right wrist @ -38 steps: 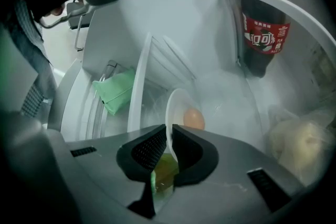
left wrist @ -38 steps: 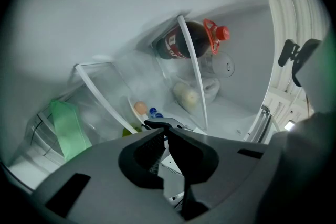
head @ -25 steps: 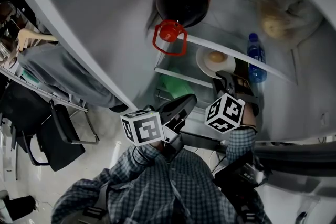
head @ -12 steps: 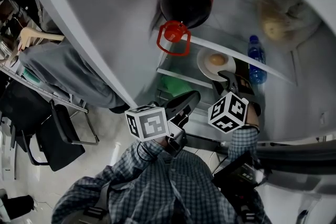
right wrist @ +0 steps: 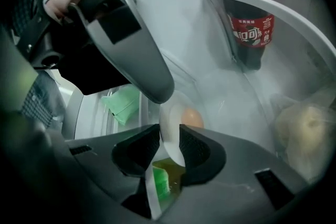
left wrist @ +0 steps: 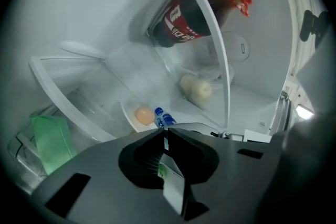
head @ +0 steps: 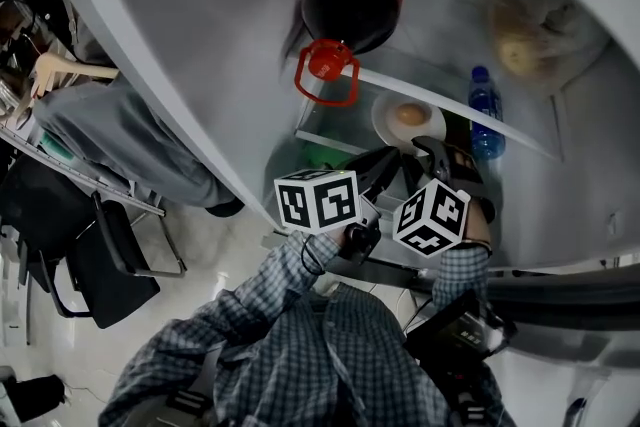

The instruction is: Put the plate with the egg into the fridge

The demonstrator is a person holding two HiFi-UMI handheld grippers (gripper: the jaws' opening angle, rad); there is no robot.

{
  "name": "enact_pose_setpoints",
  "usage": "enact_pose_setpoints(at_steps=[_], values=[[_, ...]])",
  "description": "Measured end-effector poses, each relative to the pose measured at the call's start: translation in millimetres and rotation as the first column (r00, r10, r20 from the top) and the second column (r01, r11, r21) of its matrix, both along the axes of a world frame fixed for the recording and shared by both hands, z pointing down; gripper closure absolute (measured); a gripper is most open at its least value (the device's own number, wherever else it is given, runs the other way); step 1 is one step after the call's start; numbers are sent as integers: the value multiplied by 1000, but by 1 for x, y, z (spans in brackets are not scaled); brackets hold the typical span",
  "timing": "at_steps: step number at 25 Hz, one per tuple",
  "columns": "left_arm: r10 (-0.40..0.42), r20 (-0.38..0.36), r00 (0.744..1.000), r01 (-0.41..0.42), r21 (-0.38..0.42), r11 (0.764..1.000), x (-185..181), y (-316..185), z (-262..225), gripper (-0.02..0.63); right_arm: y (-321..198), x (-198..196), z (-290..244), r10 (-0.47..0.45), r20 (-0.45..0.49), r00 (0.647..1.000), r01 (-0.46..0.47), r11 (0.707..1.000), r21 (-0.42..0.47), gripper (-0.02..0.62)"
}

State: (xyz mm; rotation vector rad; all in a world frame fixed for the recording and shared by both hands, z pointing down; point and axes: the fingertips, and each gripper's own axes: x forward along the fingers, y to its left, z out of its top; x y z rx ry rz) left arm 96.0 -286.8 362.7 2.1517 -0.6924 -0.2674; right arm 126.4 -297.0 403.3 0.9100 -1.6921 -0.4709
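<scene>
Head view, against the earlier frames:

- The plate (head: 388, 127) with the egg (head: 410, 114) sits on a shelf inside the fridge (head: 200, 35), centre-right of the frame. It is just below the white shelf edge that runs down to the right. Its spot is the same as a second ago.
- The right gripper (head: 432, 149) has kept its place at the plate's lower edge. In its own view, the jaws have just been opening and now stand apart. The plate's white rim (right wrist: 170, 118) is between them, and the egg (right wrist: 192, 118) is just beyond it. We read no squeeze on the rim.
- The left gripper (head: 385, 165) has shifted. Its marker cube was at lower centre-left and is now up and to the right, close beside the right gripper's cube. Its body now covers the green pack seen earlier.
- In the left gripper view, the jaws (left wrist: 164, 131) are together with nothing between them. The green pack (left wrist: 50, 141) shows at lower left there.
- The cola bottle (head: 352, 0) at top centre and the small water bottle (head: 485, 110) at right are unchanged.
</scene>
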Motion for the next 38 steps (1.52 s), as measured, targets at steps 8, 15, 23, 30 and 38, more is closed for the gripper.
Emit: enact_pose_setpoints(at_steps=[8, 15, 23, 30, 38], values=[[13, 36, 999, -12, -16, 1000, 13, -16, 13, 577, 2, 1, 0, -6, 15, 1000, 6, 1000, 8, 495], [21, 48, 999, -21, -6, 1000, 18, -17, 12, 578, 6, -1, -2, -7, 39, 999, 6, 1000, 10, 495], [22, 71, 997, -23, 17, 1000, 22, -18, 11, 578, 14, -3, -3, -6, 58, 998, 5, 1000, 14, 495], [22, 33, 999, -22, 14, 1000, 19, -15, 10, 578, 21, 2, -14, 28, 129, 991, -39, 996, 79, 495], [6, -24, 1000, -5, 52, 999, -2, -2, -1, 578, 44, -25, -28, -2, 466, 885, -57, 992, 114, 497]])
